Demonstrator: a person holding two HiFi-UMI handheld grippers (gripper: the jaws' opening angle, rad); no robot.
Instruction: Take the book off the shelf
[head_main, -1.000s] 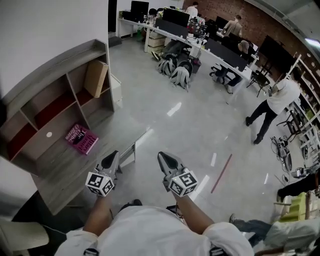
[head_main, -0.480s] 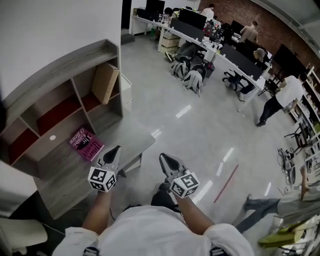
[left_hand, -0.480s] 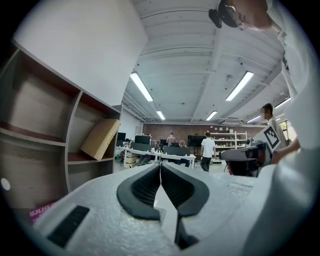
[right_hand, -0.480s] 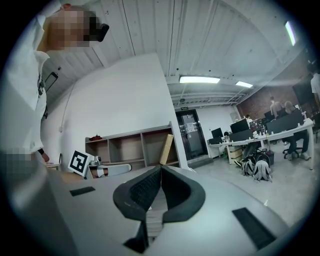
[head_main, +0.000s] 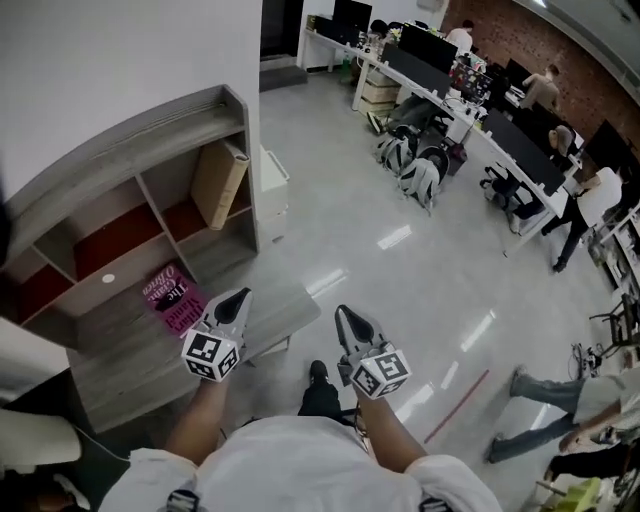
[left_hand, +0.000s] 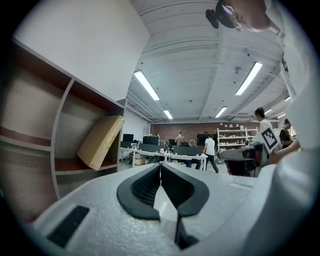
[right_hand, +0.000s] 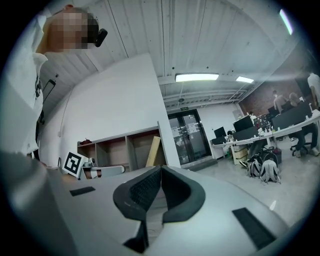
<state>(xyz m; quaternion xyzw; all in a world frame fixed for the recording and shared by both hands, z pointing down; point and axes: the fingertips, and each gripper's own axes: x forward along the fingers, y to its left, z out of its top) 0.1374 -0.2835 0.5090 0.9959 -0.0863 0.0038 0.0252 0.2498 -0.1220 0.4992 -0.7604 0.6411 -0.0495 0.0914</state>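
A grey shelf unit (head_main: 150, 150) stands at the left of the head view. A tan book (head_main: 220, 184) leans tilted in its upper right compartment; it also shows as the tan book (left_hand: 100, 141) and the tan book (right_hand: 152, 151). A pink book (head_main: 172, 294) lies flat on the shelf's lower ledge, just left of my left gripper (head_main: 238, 300). That left gripper (left_hand: 160, 167) is shut and empty, apart from both books. My right gripper (head_main: 346, 318) hangs over the floor, and the right gripper (right_hand: 160, 170) has its jaws together with nothing between them.
A low white cabinet (head_main: 273, 186) stands beside the shelf's right end. Long desks (head_main: 480, 110) with monitors, chairs and backpacks (head_main: 420, 170) fill the far room, with several people there. A red line (head_main: 455, 405) marks the glossy floor.
The shelf and pink book have drawn closer to the grippers and shifted right in the head view. Both grippers stay shut and keep their pose.
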